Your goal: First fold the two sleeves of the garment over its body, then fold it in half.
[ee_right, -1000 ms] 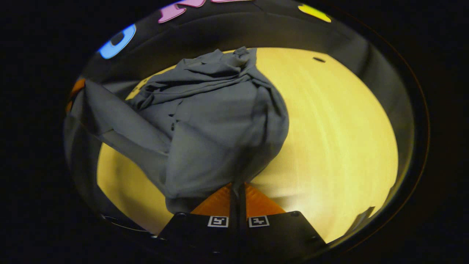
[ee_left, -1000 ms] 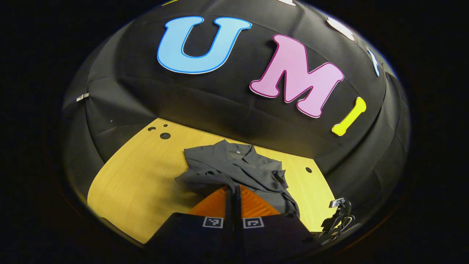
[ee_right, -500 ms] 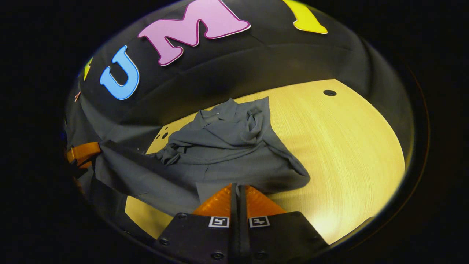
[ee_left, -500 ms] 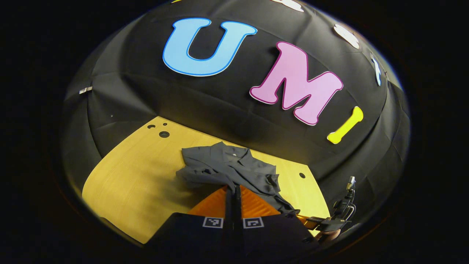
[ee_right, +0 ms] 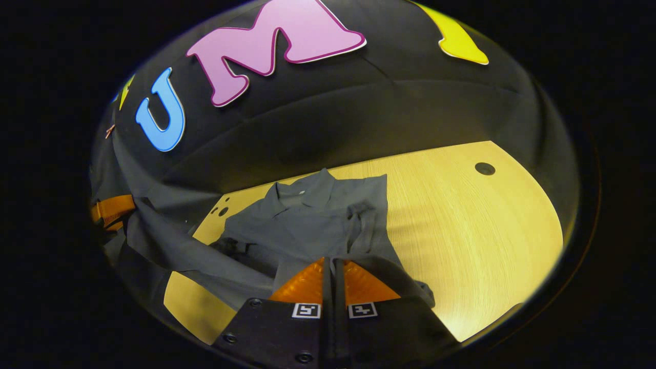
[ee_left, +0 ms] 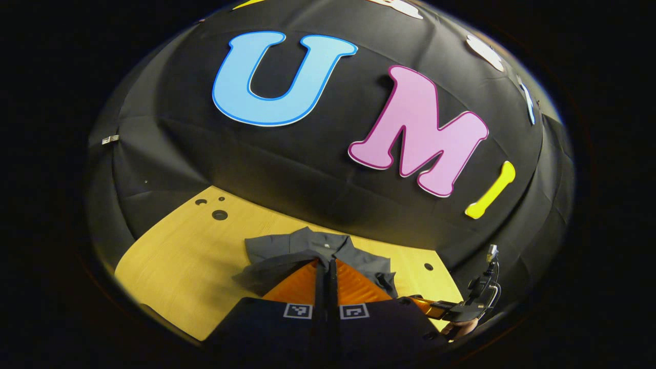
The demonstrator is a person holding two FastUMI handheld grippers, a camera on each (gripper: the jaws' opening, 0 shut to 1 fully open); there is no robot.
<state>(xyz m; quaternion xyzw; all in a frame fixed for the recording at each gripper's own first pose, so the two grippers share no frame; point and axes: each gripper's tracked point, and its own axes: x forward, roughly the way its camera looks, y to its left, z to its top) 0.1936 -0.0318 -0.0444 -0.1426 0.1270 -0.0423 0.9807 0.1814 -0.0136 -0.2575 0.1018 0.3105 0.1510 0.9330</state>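
With both the left gripper (ee_left: 326, 262) and right gripper (ee_right: 332, 261) clenched on the grey garment (ee_right: 312, 220) (its sleeves look bunched), an uneven pull could drag it askew across the table (ee_right: 471, 230).

Ahead of my left gripper I see a yellow wooden table (ee_left: 184, 256) with fine grain, running up to the booth's black cloth wall (ee_left: 287, 154), which is creased and seamed. Forward and to the left sit 3 dark round holes (ee_left: 219, 214) in the tabletop; 1 more hole (ee_left: 428, 266) lies forward and right. From my right gripper, bright light pools on the table (ee_right: 487, 246) to its right.
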